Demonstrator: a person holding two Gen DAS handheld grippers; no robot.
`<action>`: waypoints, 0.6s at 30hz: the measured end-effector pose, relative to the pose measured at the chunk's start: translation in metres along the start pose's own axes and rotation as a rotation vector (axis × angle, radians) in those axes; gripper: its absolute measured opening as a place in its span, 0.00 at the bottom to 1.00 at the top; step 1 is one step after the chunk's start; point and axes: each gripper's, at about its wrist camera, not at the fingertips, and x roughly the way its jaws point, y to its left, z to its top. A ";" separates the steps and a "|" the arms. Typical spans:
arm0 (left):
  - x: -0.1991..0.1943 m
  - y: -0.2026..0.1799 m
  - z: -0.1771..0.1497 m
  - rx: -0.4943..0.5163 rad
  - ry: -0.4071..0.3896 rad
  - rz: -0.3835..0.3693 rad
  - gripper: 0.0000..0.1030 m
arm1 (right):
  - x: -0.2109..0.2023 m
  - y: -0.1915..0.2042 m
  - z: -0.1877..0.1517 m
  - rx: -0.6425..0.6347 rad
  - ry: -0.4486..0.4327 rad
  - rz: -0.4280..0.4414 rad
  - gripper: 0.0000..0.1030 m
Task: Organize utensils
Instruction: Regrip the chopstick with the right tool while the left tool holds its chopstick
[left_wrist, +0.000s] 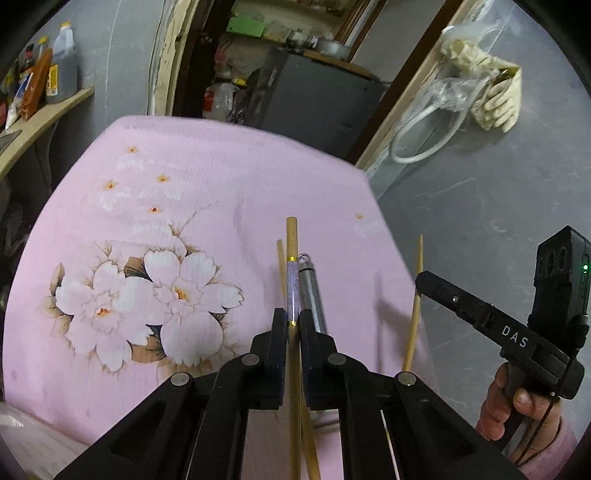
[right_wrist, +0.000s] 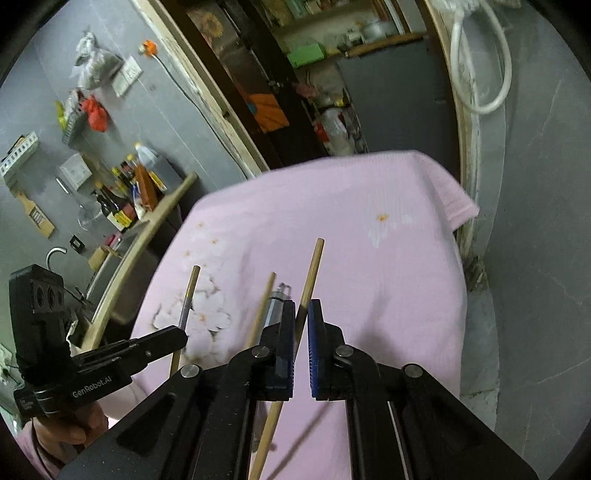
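I see a big pink flower cloth (left_wrist: 207, 177) over the surface. I am in the pick-up step, I think. My left gripper (left_wrist: 293, 325) has its fingers closed on a chopstick with a purple band (left_wrist: 293, 284); the stick points to twelve o'clock. My right gripper (right_wrist: 302, 317) has its fingers closed on a plain chopstick (right_wrist: 312, 269), pointing to about one o'clock. One more chopstick (left_wrist: 281, 253) and a small metal tube (left_wrist: 312, 295) sit between them. Next I must carry both sticks together and line them up, without dropping one.
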 end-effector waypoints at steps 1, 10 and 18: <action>-0.004 -0.001 -0.001 0.007 -0.013 -0.009 0.07 | -0.005 -0.002 0.001 -0.006 -0.009 0.000 0.05; -0.035 -0.014 -0.007 0.092 -0.050 -0.068 0.07 | -0.033 0.024 -0.001 -0.040 -0.064 -0.040 0.05; -0.006 0.006 -0.007 -0.003 0.050 0.004 0.07 | 0.038 -0.021 0.007 0.098 0.154 -0.032 0.05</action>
